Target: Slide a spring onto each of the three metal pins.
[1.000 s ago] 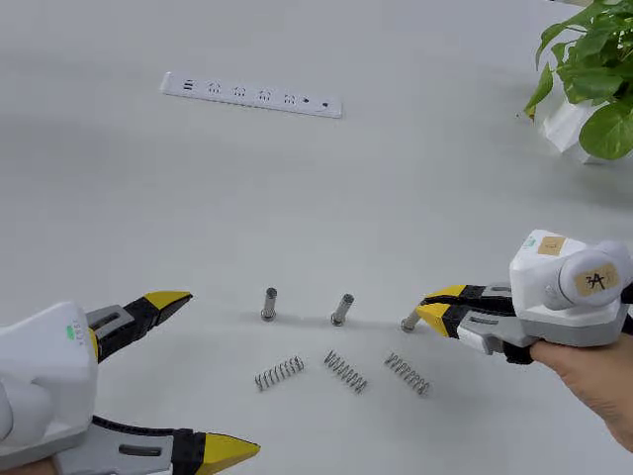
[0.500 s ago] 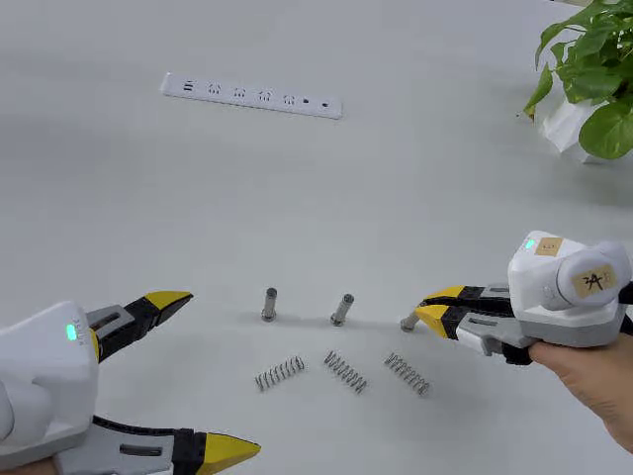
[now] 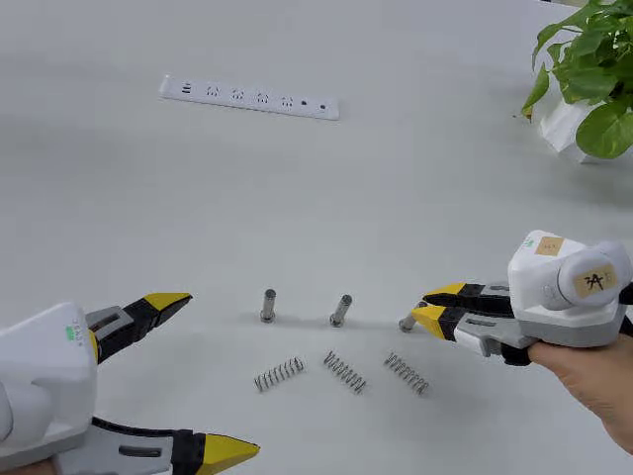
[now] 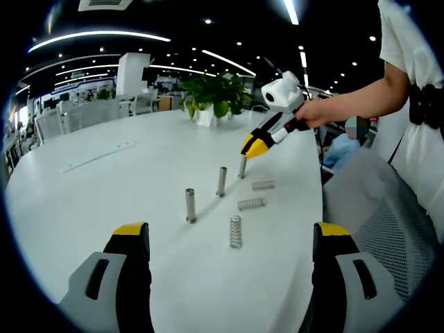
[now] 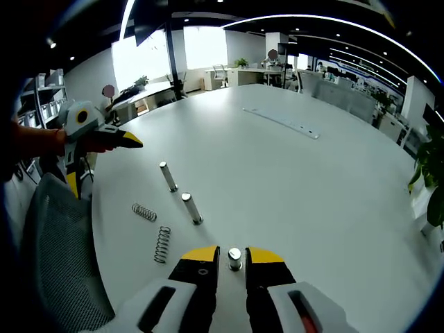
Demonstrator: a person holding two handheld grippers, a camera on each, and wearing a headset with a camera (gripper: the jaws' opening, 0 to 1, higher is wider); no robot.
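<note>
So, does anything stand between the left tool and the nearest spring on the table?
Nothing visible does. The left tool is open, and the nearest spring lies just beyond its tips on bare table. The nearest pin stands farther back, off that path.

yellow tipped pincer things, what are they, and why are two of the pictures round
They are hand-held grippers, one in each hand of a person; no robot. The wide picture comes from a camera on the person's head, the round ones from a camera on each gripper. On the white table stand two pins, three loose springs lie in front, and a power strip and plant sit farther off. The right gripper has its fingers closed on a third pin; the left gripper is open and empty.
</note>
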